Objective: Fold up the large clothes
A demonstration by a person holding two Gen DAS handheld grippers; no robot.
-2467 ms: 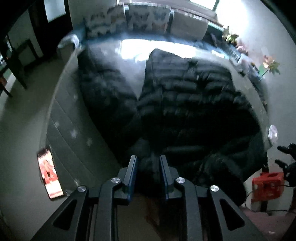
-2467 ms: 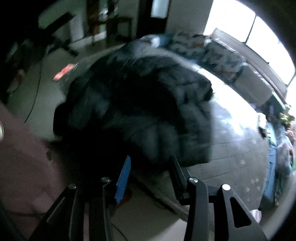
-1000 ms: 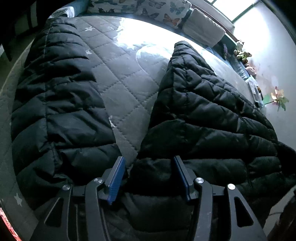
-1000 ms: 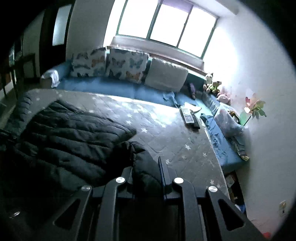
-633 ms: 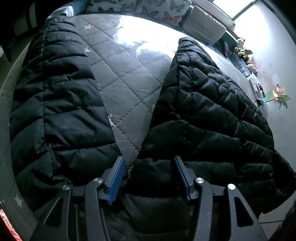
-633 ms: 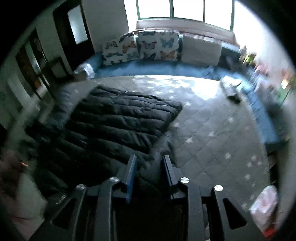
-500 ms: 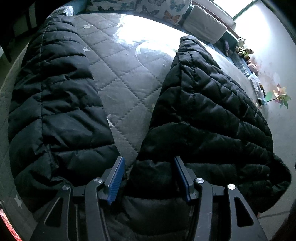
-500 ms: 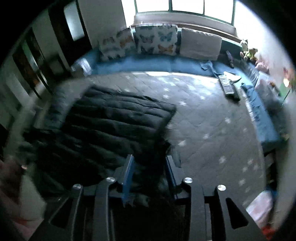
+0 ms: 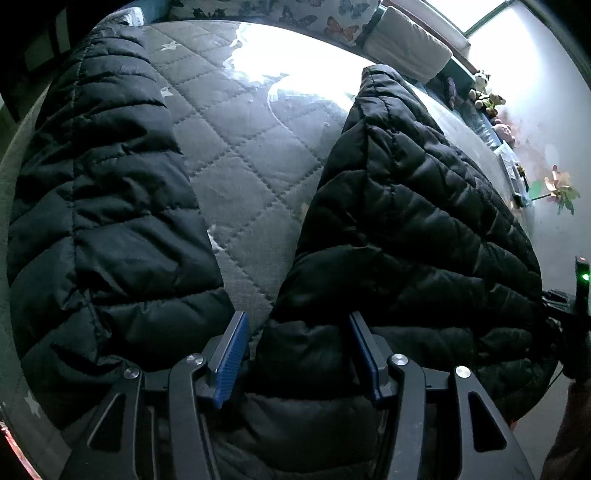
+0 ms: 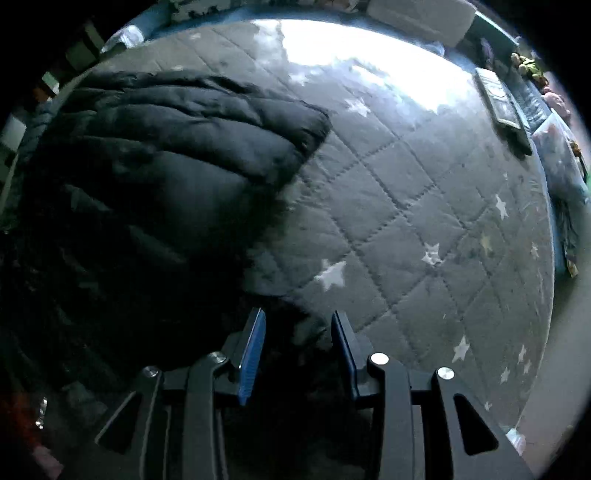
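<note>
A black quilted puffer jacket (image 9: pixel 413 229) lies spread on a grey quilted bed (image 9: pixel 243 162), with one sleeve (image 9: pixel 107 206) stretched along the left. My left gripper (image 9: pixel 295 325) is open, its jaws straddling the jacket's near edge between sleeve and body. In the right wrist view the jacket (image 10: pixel 166 155) fills the left half. My right gripper (image 10: pixel 297 321) is open just above the jacket's dark near edge, with nothing held between its jaws.
The bed cover has white stars (image 10: pixel 332 273). Butterfly pillows (image 9: pixel 325 14) and a grey cushion (image 9: pixel 410 48) line the far side. A remote (image 10: pixel 498 99) lies at the far right of the bed. Soft toys (image 9: pixel 487 96) and a flower (image 9: pixel 557 188) are by the right wall.
My right gripper has opened and let go of the jacket, dropping low over the bed. My left gripper opened earlier and has stayed open over the jacket's near edge.
</note>
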